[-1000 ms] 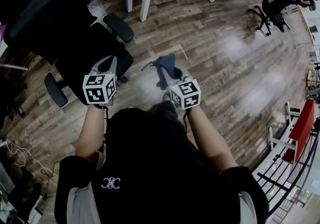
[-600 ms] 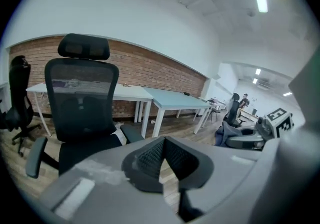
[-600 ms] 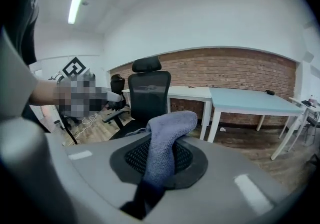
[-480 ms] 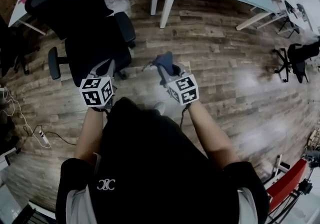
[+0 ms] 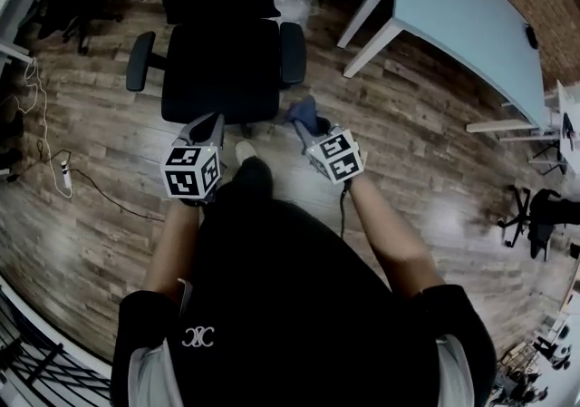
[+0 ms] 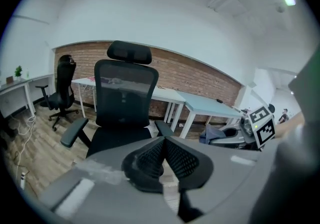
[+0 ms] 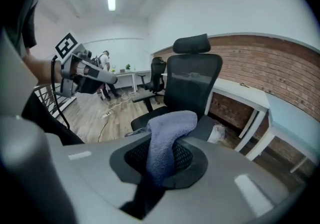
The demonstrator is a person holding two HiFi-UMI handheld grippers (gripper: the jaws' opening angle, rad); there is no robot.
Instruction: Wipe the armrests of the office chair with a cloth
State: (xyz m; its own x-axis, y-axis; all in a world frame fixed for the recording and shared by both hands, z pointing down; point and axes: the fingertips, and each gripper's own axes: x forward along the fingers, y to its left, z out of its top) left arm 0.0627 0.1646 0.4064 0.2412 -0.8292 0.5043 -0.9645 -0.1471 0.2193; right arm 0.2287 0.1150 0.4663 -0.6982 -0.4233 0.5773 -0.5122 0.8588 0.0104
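Blue-grey terry cloth (image 7: 167, 138) is pinched between the 2 jaws of the right tool (image 5: 313, 131), which are closed onto it; its free end stands up and folds over past the tips. In the head view, the cloth (image 5: 301, 111) hangs just in front of the black mesh-backed office chair (image 5: 220, 65), near the front end of the padded black armrest on the person's right (image 5: 292, 52) but not touching it. The other armrest (image 5: 139, 61) lies well apart from both tools. The left tool (image 6: 164, 140) has its jaws pressed together with nothing between them, and points at the front edge of the seat. Both bare forearms reach forward from the body, about level, one hand behind each marker cube. Brown wooden plank floor (image 5: 435, 151) lies beneath, and a pale blue worktop (image 5: 444, 6) stands to the right.
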